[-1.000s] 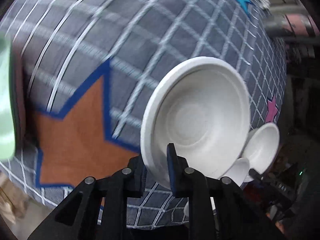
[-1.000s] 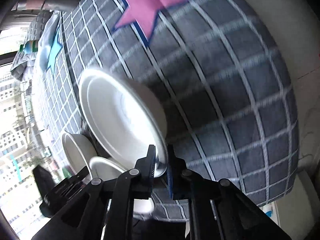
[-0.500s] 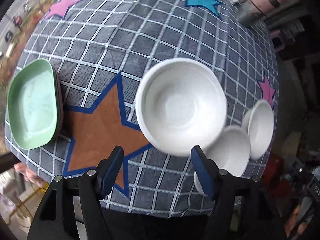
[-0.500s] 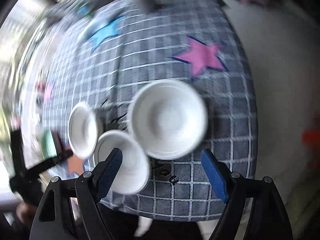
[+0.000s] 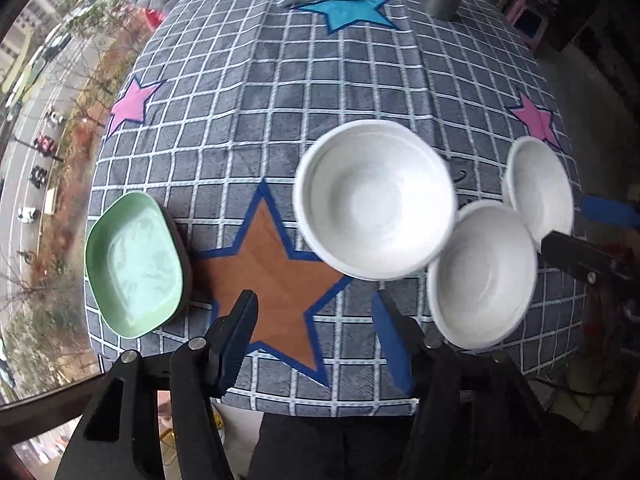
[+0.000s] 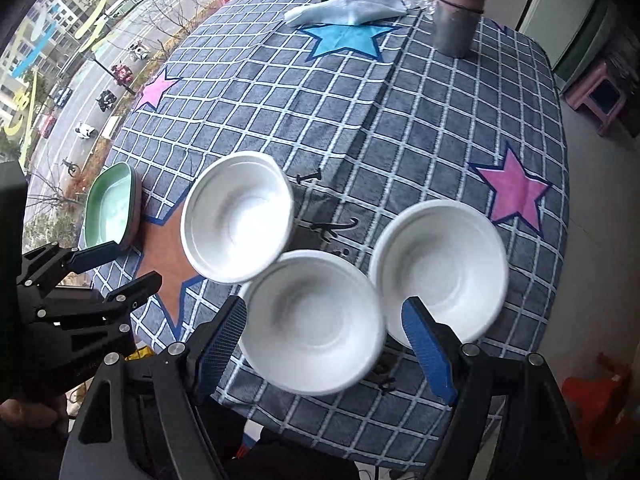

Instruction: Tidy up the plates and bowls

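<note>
Three white bowls are set upright on the checked tablecloth, and all places are given here from the orange star printed near the cloth's front edge. The left bowl is seen at the star's upper right point, its rim overlapping the star's blue border. The middle bowl is set to the right of the star, close to the front edge, with its rim touching or just overlapping that of the left bowl. The right bowl is found further right again, just beside the middle one and below a pink star. A green dish stacked on a dark one is placed just left of the orange star. The left gripper is held above the star's lower half; its fingers are spread with nothing between them, after closing a little in the last moment. The right gripper is held over the middle bowl, its fingers spread wide and apart from the rim, gripping nothing. A pale cloth and a grey cylinder are seen far beyond the star, near a blue star.
</note>
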The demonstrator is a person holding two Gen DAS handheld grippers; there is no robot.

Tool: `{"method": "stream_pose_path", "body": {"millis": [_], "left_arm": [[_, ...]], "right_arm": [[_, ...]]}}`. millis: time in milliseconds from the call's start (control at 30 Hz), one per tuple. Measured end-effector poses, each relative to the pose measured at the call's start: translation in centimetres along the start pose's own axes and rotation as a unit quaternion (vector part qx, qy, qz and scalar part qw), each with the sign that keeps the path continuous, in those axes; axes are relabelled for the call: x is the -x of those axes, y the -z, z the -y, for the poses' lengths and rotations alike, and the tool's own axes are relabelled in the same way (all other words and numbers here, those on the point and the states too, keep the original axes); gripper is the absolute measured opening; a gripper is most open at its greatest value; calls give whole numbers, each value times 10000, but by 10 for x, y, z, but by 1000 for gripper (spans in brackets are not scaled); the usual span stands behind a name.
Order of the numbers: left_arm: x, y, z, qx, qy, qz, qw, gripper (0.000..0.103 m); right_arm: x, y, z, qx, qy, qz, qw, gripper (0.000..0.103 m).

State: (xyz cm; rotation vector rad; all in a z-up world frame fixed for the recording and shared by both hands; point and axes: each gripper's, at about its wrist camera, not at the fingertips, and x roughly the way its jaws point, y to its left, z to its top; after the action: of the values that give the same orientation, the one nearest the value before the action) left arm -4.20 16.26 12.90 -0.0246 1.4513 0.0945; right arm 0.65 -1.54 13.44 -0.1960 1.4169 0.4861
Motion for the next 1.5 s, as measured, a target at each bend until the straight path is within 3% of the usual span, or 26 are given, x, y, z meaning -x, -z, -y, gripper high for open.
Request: {"method": "stream_pose_path", "body": {"millis": [233, 467, 767, 833, 933, 1067, 1133, 1200, 1233, 1333, 1400, 1500], "left_arm": [[-17, -13, -15, 29, 104, -187, 9998, 63], [-48, -24, -24, 65, 211, -352, 9991, 63], [-78, -38, -36, 448, 528, -473, 9965, 63], [-86, -40, -40, 576, 632, -547, 9948, 63], [-95, -39, -45, 795, 835, -641, 9913, 57], [-108, -33, -47, 898, 906, -744, 9890, 50], [-113, -30, -47, 954, 949, -762, 9880, 49], [-119, -27, -50, 999, 992, -766, 9871, 47], [-121, -27, -51, 1006, 1019, -770, 9867, 45], [-124, -27, -46, 905, 1081, -785, 9869, 32], [-118, -28, -41, 809, 1104, -725, 9879, 29], [-111, -26, -43, 797, 1088, -641, 9888, 29]], "right_arm": [[-4, -19, -19, 170, 273, -83, 9994, 82], [-37, -48, -25, 148, 534, -415, 9976, 82], [-64, -66, -40, 496, 862, -655, 9929, 82], [-69, -69, -42, 569, 894, -714, 9918, 72], [-75, -73, -46, 654, 899, -784, 9907, 67], [-82, -76, -53, 841, 877, -862, 9888, 66], [-89, -75, -55, 919, 892, -966, 9870, 51], [-98, -74, -55, 952, 896, -1107, 9852, 48], [-102, -74, -56, 979, 907, -1133, 9846, 42], [-106, -72, -63, 1128, 815, -1176, 9833, 22], [-105, -70, -69, 1242, 787, -1136, 9826, 14], [-98, -67, -72, 1182, 712, -1062, 9847, 14]]}}
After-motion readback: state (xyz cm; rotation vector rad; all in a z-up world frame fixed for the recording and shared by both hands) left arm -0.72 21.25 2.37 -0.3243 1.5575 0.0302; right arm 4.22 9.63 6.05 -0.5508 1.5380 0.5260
